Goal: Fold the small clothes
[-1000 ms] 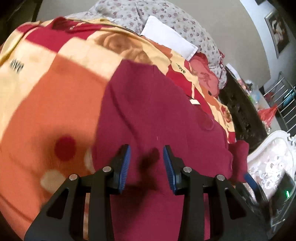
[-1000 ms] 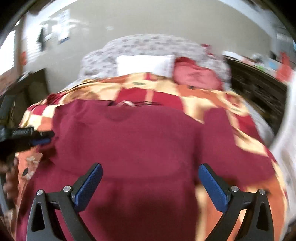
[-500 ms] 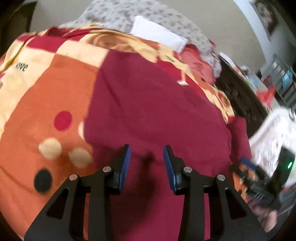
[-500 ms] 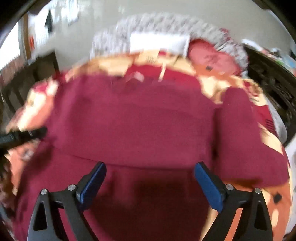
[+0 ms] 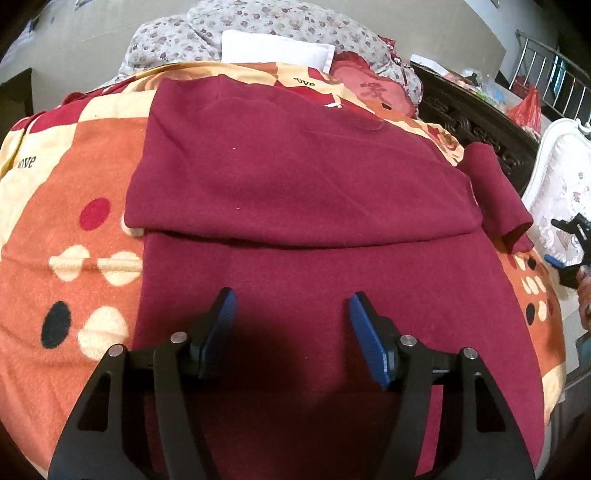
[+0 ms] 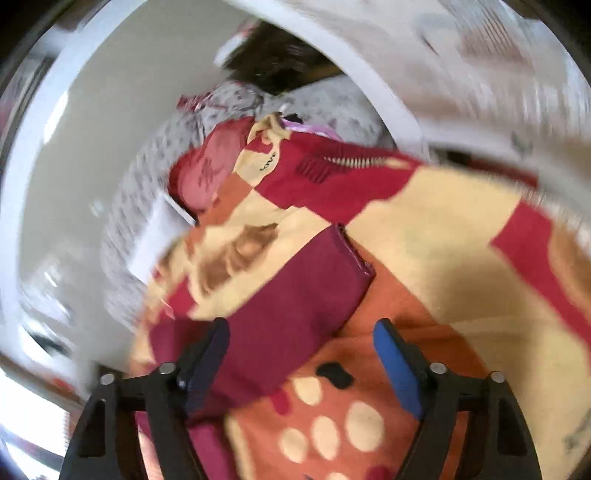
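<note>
A dark red sweater (image 5: pixel 295 184) lies flat on the orange patterned blanket (image 5: pixel 70 229), its left side folded over the body. One sleeve (image 5: pixel 495 192) sticks out at the right. My left gripper (image 5: pixel 290 317) is open and empty just above the sweater's lower part. In the blurred right wrist view, my right gripper (image 6: pixel 301 350) is open and empty over that sleeve (image 6: pixel 291 310), whose cuff points away. The right gripper also shows at the right edge of the left wrist view (image 5: pixel 569 247).
A floral quilt (image 5: pixel 258 29), a white pillow (image 5: pixel 273 51) and a red pillow (image 5: pixel 369 88) lie at the head of the bed. Dark carved furniture (image 5: pixel 476 118) and a white padded frame (image 5: pixel 557 177) stand to the right.
My left gripper has opened wider and pulled back toward the sweater's hem. My right gripper has swung right, from over the sweater's body to the sleeve.
</note>
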`<state>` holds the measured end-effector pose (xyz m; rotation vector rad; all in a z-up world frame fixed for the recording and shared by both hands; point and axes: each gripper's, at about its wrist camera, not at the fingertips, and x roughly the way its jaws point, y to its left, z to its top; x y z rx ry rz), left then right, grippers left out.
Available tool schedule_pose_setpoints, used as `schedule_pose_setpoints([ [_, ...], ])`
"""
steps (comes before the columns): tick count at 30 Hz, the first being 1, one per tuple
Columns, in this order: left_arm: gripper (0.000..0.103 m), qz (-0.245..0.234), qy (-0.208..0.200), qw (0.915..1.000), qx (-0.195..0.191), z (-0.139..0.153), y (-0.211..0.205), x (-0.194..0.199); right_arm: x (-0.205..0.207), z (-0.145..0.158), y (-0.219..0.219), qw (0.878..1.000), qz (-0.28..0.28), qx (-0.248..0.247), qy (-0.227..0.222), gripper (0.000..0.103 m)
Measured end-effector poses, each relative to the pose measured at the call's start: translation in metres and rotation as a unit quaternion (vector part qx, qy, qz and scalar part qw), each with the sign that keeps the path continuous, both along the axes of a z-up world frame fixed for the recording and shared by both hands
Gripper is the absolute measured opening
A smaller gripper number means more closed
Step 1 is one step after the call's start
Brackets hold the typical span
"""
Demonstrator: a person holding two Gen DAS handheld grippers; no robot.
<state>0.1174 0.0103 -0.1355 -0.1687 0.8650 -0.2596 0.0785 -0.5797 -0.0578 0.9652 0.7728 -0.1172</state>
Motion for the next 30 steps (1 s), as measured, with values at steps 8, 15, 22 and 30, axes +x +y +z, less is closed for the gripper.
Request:
schedule_pose_setpoints([
  [8, 0.064, 0.001, 0.001, 1.0, -0.001, 0.0, 0.001, -0.001, 0.031, -0.043, -0.014, 0.999, -0.023, 0.033, 0.02, 0.058],
  [15, 0.064, 0.002, 0.001, 1.0, -0.005, 0.0, 0.003, 0.0, 0.037, -0.031, -0.01, 0.999, -0.024, 0.015, -0.034, 0.014],
  [22, 0.064, 0.002, 0.001, 0.9999, -0.011, 0.0, 0.005, 0.001, 0.041, 0.074, 0.078, 0.983, 0.069, -0.062, -0.161, 0.006],
  [30, 0.064, 0.005, -0.002, 0.9991, -0.043, 0.001, 0.015, -0.002, 0.083, 0.128, 0.274, 0.937, 0.253, -0.057, -0.234, 0.006],
])
